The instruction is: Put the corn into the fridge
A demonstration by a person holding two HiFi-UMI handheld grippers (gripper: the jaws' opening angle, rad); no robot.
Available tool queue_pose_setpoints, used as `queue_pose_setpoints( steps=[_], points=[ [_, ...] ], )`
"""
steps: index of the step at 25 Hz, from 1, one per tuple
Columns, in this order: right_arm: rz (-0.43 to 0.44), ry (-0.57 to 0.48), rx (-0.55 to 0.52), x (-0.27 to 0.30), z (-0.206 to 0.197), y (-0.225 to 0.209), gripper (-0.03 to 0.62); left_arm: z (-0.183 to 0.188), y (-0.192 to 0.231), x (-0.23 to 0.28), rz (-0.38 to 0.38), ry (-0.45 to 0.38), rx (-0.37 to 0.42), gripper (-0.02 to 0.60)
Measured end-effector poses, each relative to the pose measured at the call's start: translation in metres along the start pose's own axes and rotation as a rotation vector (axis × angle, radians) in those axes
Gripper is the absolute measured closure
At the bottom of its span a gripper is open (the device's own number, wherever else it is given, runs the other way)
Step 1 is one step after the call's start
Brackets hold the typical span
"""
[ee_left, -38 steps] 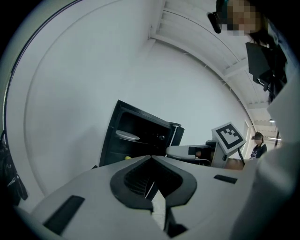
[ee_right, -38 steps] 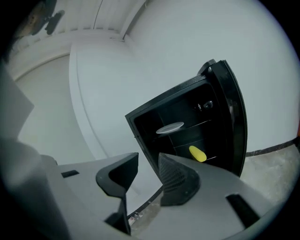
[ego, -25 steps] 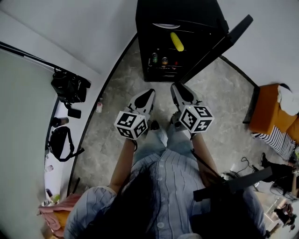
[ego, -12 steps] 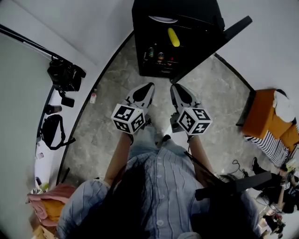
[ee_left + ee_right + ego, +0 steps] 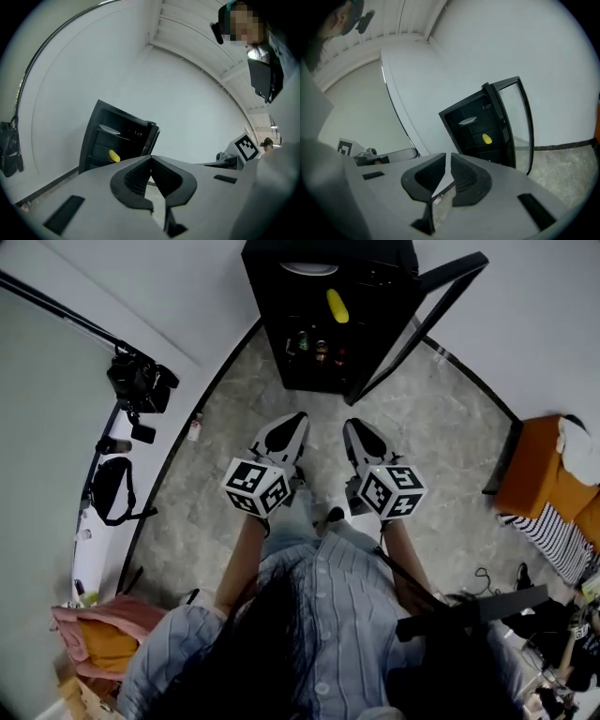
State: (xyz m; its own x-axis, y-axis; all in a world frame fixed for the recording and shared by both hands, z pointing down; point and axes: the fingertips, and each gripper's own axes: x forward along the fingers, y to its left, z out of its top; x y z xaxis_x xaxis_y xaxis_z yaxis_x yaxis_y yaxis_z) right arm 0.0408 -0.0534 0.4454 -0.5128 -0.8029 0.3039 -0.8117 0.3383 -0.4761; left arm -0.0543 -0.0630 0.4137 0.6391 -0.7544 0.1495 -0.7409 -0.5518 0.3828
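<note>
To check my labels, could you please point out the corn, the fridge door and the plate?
corn [image 5: 337,306]: head view, middle of the cob.
fridge door [image 5: 514,124]: right gripper view, its glass pane.
plate [image 5: 309,268]: head view, centre of its top face.

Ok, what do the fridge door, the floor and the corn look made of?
Fridge door: clear glass in a dark frame, metal or plastic; the wall shows through it. Floor: mottled grey stone or stone-look tile, little shine. Corn: smooth, even yellow, no kernels visible, possibly plastic; too small to tell.
</note>
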Motion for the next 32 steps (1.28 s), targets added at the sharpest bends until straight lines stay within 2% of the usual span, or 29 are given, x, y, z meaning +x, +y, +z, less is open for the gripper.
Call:
queue_pose_setpoints(
  steps=[9,17,32],
  points=[
    [0.053,-0.007,-0.022,-0.069,-0.018,0.001,0.551,-0.014,-0.058,-0.032,0.025,-0.053,-0.008,0.574],
    [0.097,-0.035,-0.054,-0.117,-0.026,0.014,0.553,-0.029,-0.106,-0.057,0.036,-0.061,0.066,0.574],
    [0.127,-0.074,-0.128,-0.167,-0.039,0.04,0.557,-0.046,-0.14,-0.096,0.058,-0.063,0.109,0.574]
  ],
)
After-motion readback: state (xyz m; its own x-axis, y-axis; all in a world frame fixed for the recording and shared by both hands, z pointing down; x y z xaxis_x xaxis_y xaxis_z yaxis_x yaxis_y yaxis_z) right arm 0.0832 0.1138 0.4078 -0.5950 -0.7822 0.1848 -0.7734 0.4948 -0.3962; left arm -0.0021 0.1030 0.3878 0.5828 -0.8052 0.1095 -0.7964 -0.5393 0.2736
